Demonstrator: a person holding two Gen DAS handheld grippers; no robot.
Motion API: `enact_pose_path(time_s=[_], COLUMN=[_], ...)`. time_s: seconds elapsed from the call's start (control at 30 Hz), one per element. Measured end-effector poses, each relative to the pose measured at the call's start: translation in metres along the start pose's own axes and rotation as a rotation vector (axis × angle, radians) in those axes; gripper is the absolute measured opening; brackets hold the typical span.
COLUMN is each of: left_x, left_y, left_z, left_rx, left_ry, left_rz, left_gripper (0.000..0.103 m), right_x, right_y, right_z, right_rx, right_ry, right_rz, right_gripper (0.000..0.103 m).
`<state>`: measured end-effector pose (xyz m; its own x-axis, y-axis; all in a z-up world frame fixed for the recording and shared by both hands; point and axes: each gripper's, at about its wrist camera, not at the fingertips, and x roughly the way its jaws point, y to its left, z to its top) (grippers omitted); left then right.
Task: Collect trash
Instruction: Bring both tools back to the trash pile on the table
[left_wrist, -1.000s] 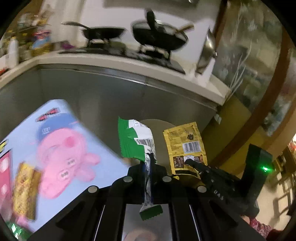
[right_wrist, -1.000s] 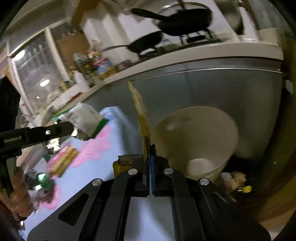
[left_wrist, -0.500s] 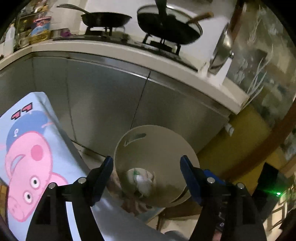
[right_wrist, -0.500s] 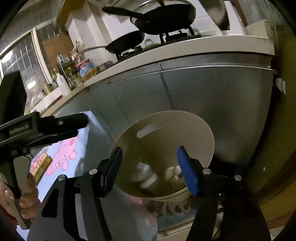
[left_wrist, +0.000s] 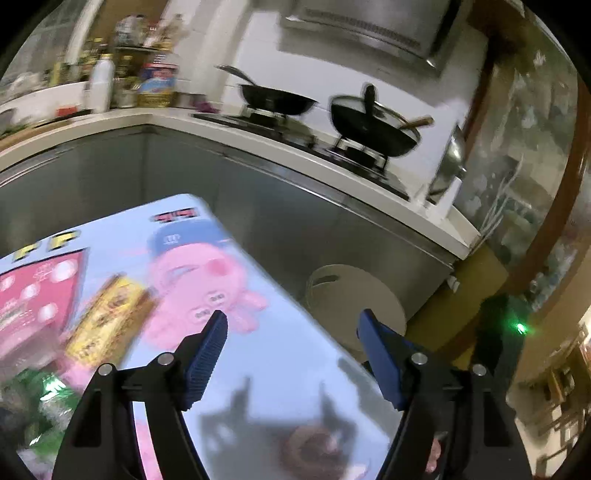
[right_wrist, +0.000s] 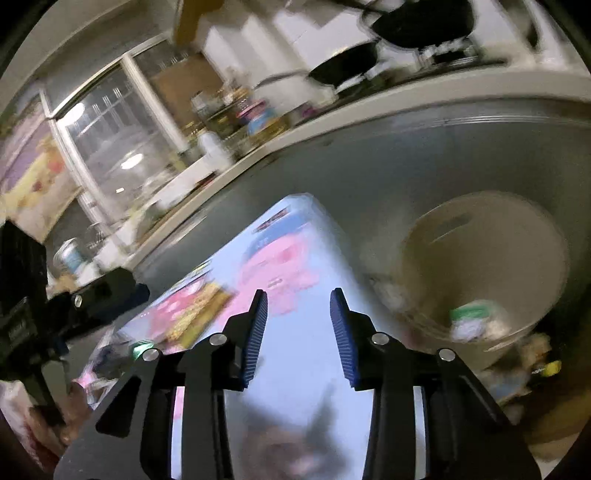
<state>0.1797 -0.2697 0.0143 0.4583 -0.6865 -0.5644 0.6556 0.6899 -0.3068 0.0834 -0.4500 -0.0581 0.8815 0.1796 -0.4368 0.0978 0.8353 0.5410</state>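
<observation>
Both our left gripper (left_wrist: 291, 352) and right gripper (right_wrist: 298, 332) hang released and empty above the cartoon table (left_wrist: 295, 354), and the yellow wrapper (left_wrist: 107, 321) lying near its pink pig looks light, crinkly and slippery, so we'd pinch an edge.

The left claw (left_wrist: 291, 354) is held with its two blue-padded fingers spread wide, and nothing is gripped between them. The right claw (right_wrist: 298, 334) is likewise held parted and empty, its gap narrower. The left claw's handle is seen gripped by a hand (right_wrist: 55, 424) at the right view's lower left edge.
</observation>
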Motion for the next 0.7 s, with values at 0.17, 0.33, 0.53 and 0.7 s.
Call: enact_pose_path(time_s=[0.17,0.33,0.53,0.7], left_x=[-0.096,-0.183,-0.232,-0.227], left_y=[0.082,0.166,0.219,0.226], left_z=[-0.031,-0.077,-0.132,-0.145], left_rx=[-0.142,-0.324,-0.513,-0.543], left_ry=[-0.082,-0.139,-0.139,-0.12], left_rz=[0.107,0.259,0.273,0.197], left_gripper=[0.072,0.068,0.066,0.066], right_x=[0.049,0.097,0.142,0.143], right_y=[0.078,0.162,0.221,0.254], right_z=[-0.026,-0.044,-0.055,-0.089], right_rx=[-0.048,-0.138,-0.104,-0.15], right_ry=[0.139,0.232,0.33,0.436], right_rz=[0.153,0.251,0.344,0.415], right_gripper=[0.035,0.035,0.035,0.035])
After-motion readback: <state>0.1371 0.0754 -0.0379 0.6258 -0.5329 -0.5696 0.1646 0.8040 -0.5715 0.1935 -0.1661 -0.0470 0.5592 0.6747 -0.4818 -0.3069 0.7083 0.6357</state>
